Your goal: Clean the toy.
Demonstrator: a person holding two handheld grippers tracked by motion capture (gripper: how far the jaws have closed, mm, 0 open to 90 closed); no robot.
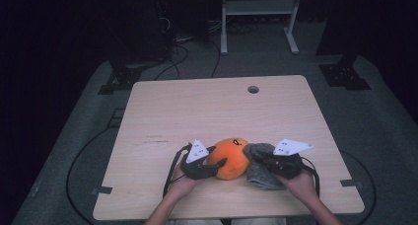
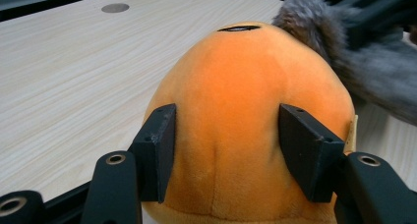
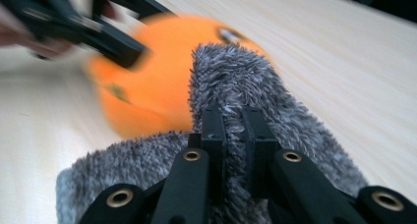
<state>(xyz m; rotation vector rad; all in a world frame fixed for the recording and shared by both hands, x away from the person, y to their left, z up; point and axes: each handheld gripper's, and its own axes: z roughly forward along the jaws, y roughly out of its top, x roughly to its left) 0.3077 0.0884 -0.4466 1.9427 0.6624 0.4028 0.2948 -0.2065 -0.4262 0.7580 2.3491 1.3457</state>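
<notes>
Orange plush toy (image 1: 230, 158): on the bench (image 1: 197, 111), near its front edge, touching the grey furry cloth (image 1: 260, 170) at its right.
Left hand-held gripper (image 2: 227, 150): pads pressed on both flanks of the plush toy; gripping it.
Right hand-held gripper (image 3: 232, 135): clamped tight on a fold of the furry cloth, lifted against the toy.
Step in hand: likely steadying the toy to wrap or wipe it with the cloth.
Next move: calls for drawing the cloth over the toy's top while the left grip holds firm.

Bright orange plush toy (image 2: 251, 116) with a small black stitched mark near its top. Mottled grey, fuzzy cloth (image 3: 246, 81) flecked with white. Pale wood-grain worktop (image 1: 207, 106), streaked lengthwise. Matt black jaws throughout, brass-coloured rivets at their joints.
</notes>
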